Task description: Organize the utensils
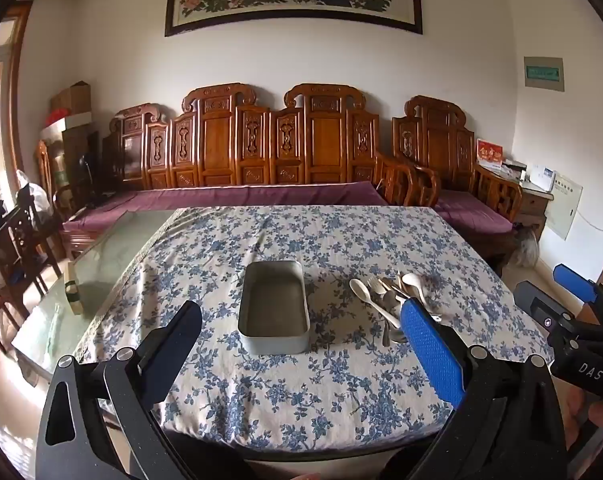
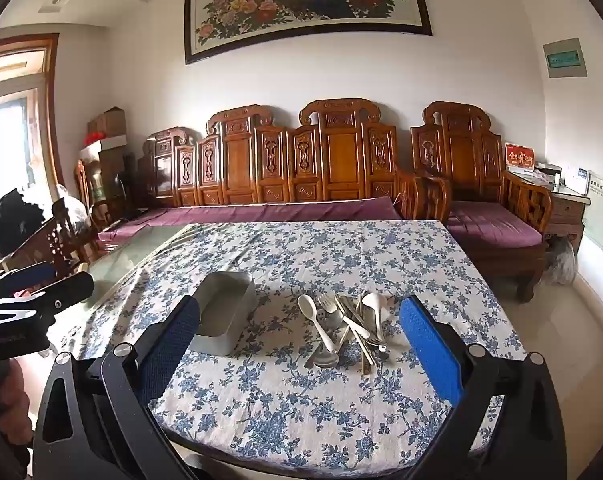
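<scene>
A grey metal tin [image 1: 274,307] sits empty on the floral tablecloth; it also shows in the right wrist view [image 2: 225,314]. A pile of utensils [image 1: 393,300] lies to its right: white spoons, metal spoons, forks and chopsticks, seen closer in the right wrist view [image 2: 347,326]. My left gripper [image 1: 301,332] is open and empty, above the near table edge, facing the tin. My right gripper [image 2: 299,332] is open and empty, facing the pile from the near side. Each gripper shows at the edge of the other's view, the right one [image 1: 573,312] and the left one [image 2: 29,296].
The table [image 1: 341,392] has a blue floral cloth [image 2: 341,256]; bare glass [image 1: 101,264] shows at its left, with a small box [image 1: 72,292] on it. A carved wooden sofa [image 1: 261,152] stands behind, chairs [image 1: 13,248] at the left.
</scene>
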Motion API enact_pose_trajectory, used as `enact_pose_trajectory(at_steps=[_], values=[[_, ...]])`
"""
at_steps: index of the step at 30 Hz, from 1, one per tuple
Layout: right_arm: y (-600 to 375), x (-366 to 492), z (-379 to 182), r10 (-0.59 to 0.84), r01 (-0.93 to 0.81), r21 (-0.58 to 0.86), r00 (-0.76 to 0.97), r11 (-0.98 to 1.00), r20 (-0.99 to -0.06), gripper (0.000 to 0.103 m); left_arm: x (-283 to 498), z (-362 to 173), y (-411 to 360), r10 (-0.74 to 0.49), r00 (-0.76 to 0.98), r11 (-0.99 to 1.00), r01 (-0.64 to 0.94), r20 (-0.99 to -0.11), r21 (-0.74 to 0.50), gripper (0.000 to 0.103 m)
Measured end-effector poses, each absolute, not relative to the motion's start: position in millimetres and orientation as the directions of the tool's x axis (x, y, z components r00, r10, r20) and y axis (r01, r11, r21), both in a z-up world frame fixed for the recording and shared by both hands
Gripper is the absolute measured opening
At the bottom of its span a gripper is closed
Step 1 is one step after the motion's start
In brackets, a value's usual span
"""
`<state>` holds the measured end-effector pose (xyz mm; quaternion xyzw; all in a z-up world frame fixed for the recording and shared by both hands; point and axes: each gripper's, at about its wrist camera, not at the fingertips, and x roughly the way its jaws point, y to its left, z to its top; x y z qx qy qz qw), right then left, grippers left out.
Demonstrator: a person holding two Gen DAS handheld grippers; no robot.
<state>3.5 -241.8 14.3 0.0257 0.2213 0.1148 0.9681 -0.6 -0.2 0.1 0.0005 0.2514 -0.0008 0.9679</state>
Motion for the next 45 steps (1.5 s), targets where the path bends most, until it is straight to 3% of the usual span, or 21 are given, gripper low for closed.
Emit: enact_pose_trajectory(at_steps=[45], values=[[-247,0,13,0.232,-0.211,0.097,0.876,0.973,-0.422,0.1,-6,14,-7,-0.008,0.878,1.0,0.008,-0.479,-0.001,0.097]])
